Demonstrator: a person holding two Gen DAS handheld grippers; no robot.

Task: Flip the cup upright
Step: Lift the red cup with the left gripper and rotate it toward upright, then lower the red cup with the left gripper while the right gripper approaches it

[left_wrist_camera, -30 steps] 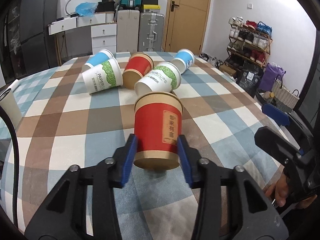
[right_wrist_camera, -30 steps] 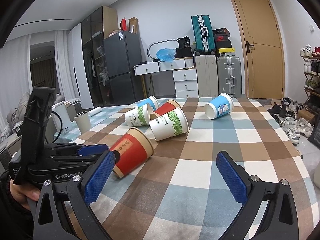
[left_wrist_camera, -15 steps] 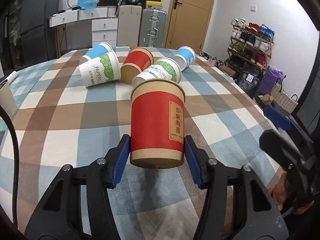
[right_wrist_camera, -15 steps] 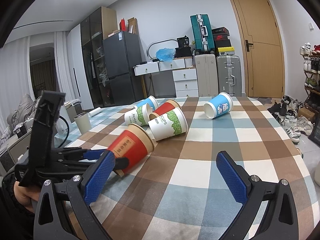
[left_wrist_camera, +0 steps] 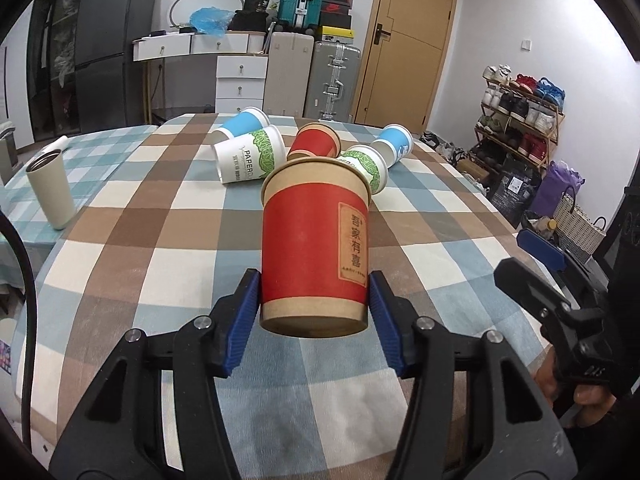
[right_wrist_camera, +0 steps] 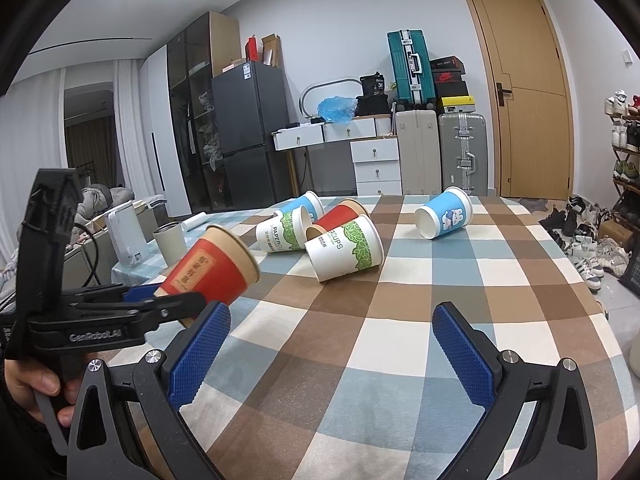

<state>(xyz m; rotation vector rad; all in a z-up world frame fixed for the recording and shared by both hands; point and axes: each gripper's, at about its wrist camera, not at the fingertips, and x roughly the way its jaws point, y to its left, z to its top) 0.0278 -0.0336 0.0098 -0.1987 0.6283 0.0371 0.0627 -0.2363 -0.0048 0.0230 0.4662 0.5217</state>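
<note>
My left gripper (left_wrist_camera: 314, 316) is shut on a red paper cup (left_wrist_camera: 314, 240) with brown bands and holds it off the checked tablecloth (left_wrist_camera: 160, 240), its open mouth tilted up and away. In the right wrist view the same cup (right_wrist_camera: 212, 268) hangs tilted in the left gripper (right_wrist_camera: 160, 300) at the left. My right gripper (right_wrist_camera: 328, 352) is open and empty over the near part of the table.
Several paper cups lie on their sides further back: a white-green one (right_wrist_camera: 344, 252), another white-green one (right_wrist_camera: 284, 234), a red one (right_wrist_camera: 342, 216), two blue ones (right_wrist_camera: 442, 218) (right_wrist_camera: 308, 204). A beige tumbler (left_wrist_camera: 50, 194) stands at the left. Suitcases and drawers stand behind the table.
The left gripper has lifted the red cup higher off the table and tilted its mouth upward. The right gripper has stayed open in place.
</note>
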